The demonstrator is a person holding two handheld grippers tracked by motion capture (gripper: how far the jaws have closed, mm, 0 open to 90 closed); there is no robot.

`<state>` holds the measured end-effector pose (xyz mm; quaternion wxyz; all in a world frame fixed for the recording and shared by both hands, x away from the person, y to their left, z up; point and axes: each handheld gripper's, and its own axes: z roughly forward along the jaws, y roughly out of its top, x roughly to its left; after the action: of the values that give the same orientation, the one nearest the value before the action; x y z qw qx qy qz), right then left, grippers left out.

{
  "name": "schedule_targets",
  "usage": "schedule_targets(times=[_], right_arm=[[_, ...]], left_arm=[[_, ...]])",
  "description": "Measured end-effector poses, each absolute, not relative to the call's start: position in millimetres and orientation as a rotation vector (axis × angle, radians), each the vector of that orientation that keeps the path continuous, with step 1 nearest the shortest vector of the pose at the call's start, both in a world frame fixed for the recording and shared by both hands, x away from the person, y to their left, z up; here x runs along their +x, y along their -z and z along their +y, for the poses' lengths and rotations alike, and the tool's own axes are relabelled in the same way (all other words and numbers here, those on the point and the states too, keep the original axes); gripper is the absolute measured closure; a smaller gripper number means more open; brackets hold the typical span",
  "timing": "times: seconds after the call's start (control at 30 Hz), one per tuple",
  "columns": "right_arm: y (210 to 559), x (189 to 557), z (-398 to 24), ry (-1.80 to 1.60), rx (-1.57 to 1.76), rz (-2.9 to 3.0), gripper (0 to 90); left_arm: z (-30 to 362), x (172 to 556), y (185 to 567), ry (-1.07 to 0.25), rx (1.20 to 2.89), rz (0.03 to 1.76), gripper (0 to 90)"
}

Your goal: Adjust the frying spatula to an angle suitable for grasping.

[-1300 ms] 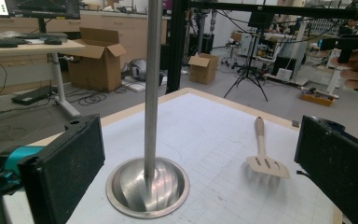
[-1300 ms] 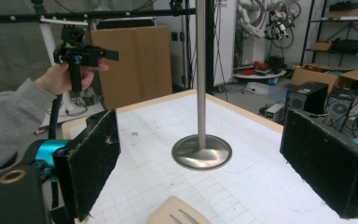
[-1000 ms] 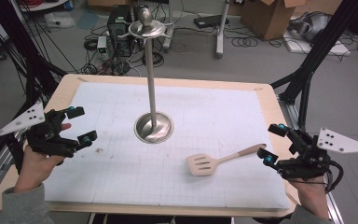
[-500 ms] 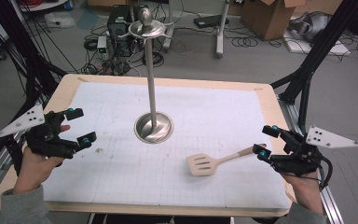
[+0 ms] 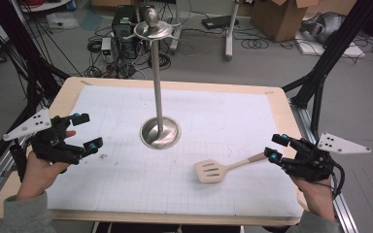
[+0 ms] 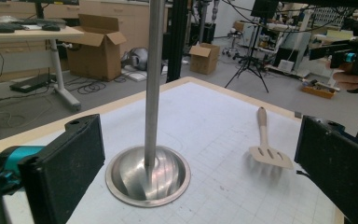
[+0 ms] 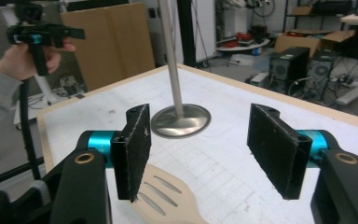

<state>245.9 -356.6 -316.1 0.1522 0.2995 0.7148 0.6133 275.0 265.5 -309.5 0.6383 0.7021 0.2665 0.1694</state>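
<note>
Cluttered workshop all round — cardboard boxes, computer towers and loose cables on the floor beyond the table (image 5: pixel 281 104), whose wooden top carries a white gridded mat (image 5: pixel 223 121). Work in hand, as I judge it: picking up the spatula (image 5: pixel 212 170) with my right gripper (image 5: pixel 278 148), probably to hang it on the metal stand (image 5: pixel 159 102) at mid-table. Status: barely begun. The spatula lies flat on the mat, right of the stand's round base and well apart from it, blade toward the stand, handle pointing out to my right gripper. In the right gripper view the slotted blade (image 7: pixel 168 198) lies low between my jaws and the handle is below the frame. My right jaws have just been closing from wide and now stand partway apart, astride the handle end; I see no pad pressing on it, so I count nothing as gripped. Remaining: finish the closure, lift, carry to the stand. My left gripper (image 5: pixel 83 131) hovers over the left edge of the mat, jaws wide apart and empty — in its own view the stand's pole (image 6: pixel 154 79) rises between them, farther off. Condition of the spatula: pale cream blade with three slots, light wooden handle, no damage visible.
</note>
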Motion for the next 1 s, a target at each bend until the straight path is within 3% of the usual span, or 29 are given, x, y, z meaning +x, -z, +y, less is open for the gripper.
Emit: schedule_targets(times=[0.1, 0.57, 1.0], right_arm=[[318.5, 246.5, -358.2, -1.762, 0.851, 2.043, 50.0], [338.3, 254.6, -366.4, -1.691, 0.903, 2.070, 75.8], [359.8, 262.8, -372.9, -1.655, 0.978, 2.078, 89.4]], left_arm=[[266.0, 275.3, 309.6, -0.389, 1.603, 0.609, 2.0], [265.8, 278.1, 313.9, -0.382, 1.614, 0.621, 2.0], [265.5, 280.6, 317.5, -0.377, 1.623, 0.631, 2.0]])
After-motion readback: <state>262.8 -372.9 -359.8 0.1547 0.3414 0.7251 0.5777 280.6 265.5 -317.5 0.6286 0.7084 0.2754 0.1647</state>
